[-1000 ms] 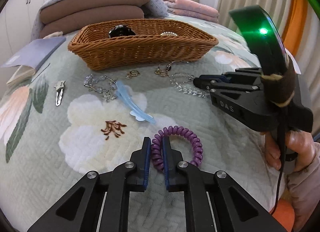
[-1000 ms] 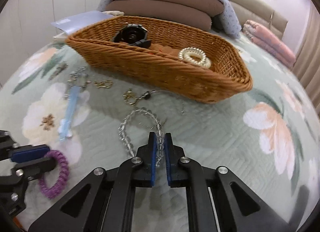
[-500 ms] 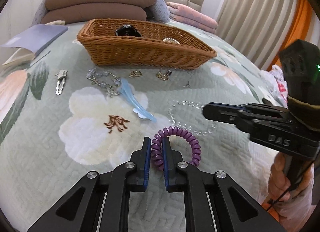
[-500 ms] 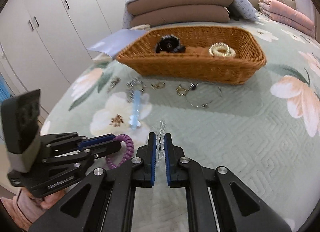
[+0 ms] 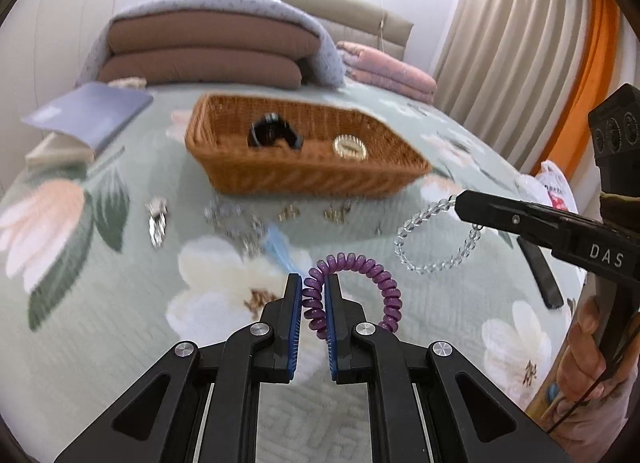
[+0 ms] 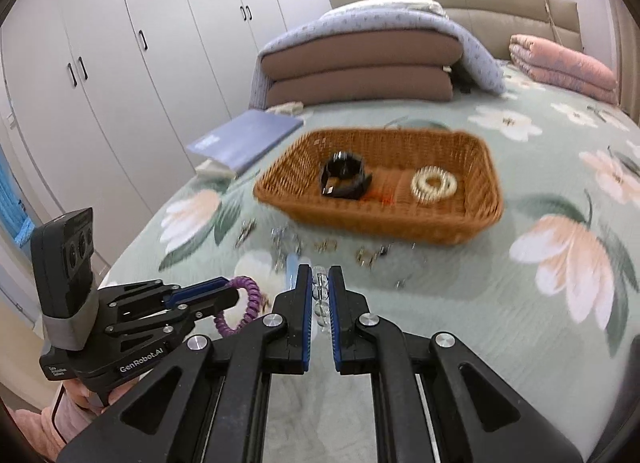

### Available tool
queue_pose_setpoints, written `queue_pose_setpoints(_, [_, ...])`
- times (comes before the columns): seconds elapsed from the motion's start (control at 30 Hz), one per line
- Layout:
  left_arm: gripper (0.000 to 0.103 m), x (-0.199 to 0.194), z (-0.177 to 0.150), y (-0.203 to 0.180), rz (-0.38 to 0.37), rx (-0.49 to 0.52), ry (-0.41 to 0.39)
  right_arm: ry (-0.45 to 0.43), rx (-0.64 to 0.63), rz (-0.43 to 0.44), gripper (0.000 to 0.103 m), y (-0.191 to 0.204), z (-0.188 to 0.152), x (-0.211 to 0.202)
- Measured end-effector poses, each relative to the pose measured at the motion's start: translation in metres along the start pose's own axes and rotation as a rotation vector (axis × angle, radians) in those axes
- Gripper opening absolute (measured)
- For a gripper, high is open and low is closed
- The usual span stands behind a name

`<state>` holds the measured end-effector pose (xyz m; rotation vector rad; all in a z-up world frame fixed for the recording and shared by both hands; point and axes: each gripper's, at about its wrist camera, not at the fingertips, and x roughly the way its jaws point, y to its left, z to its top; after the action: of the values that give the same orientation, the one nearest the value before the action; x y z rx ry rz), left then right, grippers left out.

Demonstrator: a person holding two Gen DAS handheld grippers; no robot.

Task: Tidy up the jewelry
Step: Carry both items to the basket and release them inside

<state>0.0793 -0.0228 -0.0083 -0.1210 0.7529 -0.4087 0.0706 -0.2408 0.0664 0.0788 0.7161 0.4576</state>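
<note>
Left gripper [image 5: 313, 295] pinching purple coil hair tie [image 5: 362, 283], lifted clear of bedspread [image 5: 120, 343] for carry. Right gripper [image 6: 321, 295] clamped on clear bead bracelet [image 5: 436, 239], dangling at 3 o'clock. Wicker basket [image 5: 304, 175] at 12 o'clock, likely drop spot.

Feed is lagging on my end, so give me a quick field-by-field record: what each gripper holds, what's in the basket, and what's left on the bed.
left gripper: shut on purple coil bracelet, lifted off the bedspread
right gripper: shut on clear bead bracelet, hanging in the air
wicker basket: black hair claw and cream coil ring inside
bedspread: blue clip, silver clip and small blurred metal pieces in front of the basket
not yet binned: both held bracelets
</note>
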Motion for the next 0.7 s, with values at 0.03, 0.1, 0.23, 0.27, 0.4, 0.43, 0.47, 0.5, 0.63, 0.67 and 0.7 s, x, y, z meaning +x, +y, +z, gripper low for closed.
queue_pose_setpoints(0.03, [0.011,-0.002,0.007,0.0,0.006,0.006,-0.012,-0.007,-0.001,-0.003,0.011,-0.001,0.004,-0.001])
queue_pose_setpoints(0.1, [0.011,-0.004,0.02,0.001,0.018,0.015,-0.034,-0.03,-0.004,-0.016,0.011,-0.004,0.017,-0.003])
queue_pose_setpoints(0.23, [0.011,-0.007,0.05,0.001,0.033,0.03,-0.082,-0.069,0.006,-0.052,0.011,-0.015,0.041,-0.001])
queue_pose_setpoints(0.27, [0.011,-0.005,0.057,0.001,0.036,0.034,-0.089,-0.084,0.01,-0.066,0.011,-0.018,0.045,-0.001])
queue_pose_setpoints(0.4, [0.011,0.011,0.09,0.0,0.025,0.037,-0.11,-0.132,0.031,-0.095,0.011,-0.034,0.06,0.009])
queue_pose_setpoints(0.43, [0.011,0.017,0.097,-0.001,0.022,0.036,-0.111,-0.136,0.039,-0.104,0.011,-0.038,0.063,0.014])
queue_pose_setpoints(0.47, [0.011,0.025,0.105,-0.002,0.02,0.032,-0.111,-0.139,0.049,-0.116,0.011,-0.043,0.066,0.02])
queue_pose_setpoints(0.5, [0.011,0.032,0.111,-0.002,0.018,0.028,-0.11,-0.142,0.058,-0.125,0.011,-0.047,0.066,0.024])
queue_pose_setpoints(0.63, [0.011,0.07,0.137,-0.001,0.022,-0.008,-0.088,-0.146,0.138,-0.11,0.011,-0.073,0.066,0.05])
queue_pose_setpoints(0.67, [0.011,0.077,0.14,-0.001,0.024,-0.015,-0.08,-0.142,0.159,-0.107,0.011,-0.078,0.065,0.057])
queue_pose_setpoints(0.7, [0.011,0.088,0.143,-0.001,0.03,-0.02,-0.064,-0.131,0.182,-0.108,0.011,-0.085,0.063,0.068])
